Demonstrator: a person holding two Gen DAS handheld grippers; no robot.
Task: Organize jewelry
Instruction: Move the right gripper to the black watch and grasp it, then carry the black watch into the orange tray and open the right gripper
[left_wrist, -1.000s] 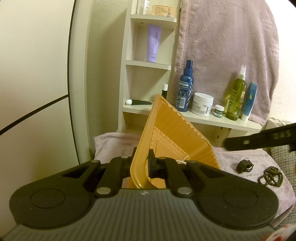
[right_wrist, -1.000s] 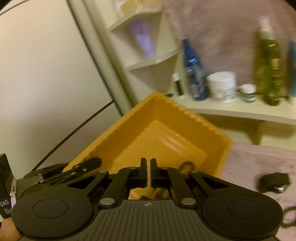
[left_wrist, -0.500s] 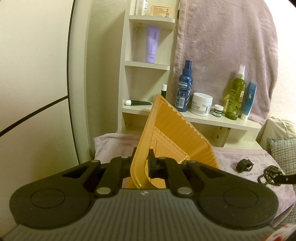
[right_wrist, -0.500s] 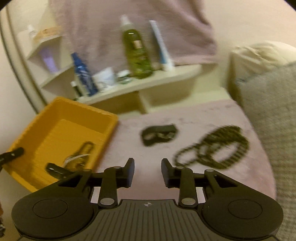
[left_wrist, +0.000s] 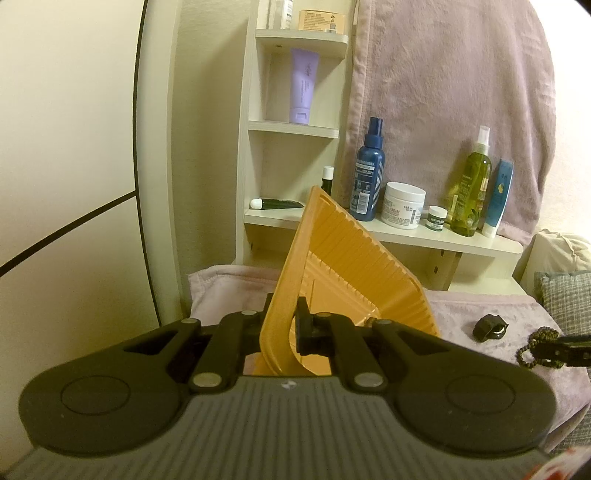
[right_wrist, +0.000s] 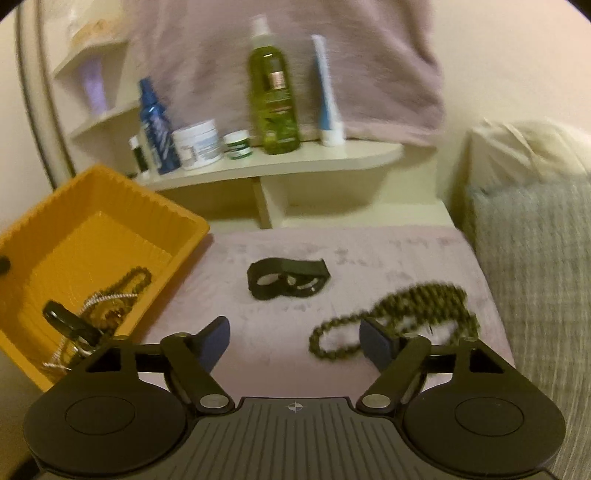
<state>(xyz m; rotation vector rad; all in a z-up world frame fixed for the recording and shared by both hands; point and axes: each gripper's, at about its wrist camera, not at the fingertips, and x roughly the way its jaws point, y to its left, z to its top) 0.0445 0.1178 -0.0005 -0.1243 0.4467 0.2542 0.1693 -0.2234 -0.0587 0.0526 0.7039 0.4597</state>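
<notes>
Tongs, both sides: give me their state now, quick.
Left tongs: shut on the tray rim.
Right tongs: open, holding nothing, above the towel by the beads.

Honestly not much you can actually read here. The white cream jar on the shelf has a line that looks like "CREAM" on its label, rest is too small. The blue spray bottle has white label text and a barcode patch, all illegible. Same with the purple tube, the green bottle and the cardboard box up top: printed, but unreadable.
</notes>
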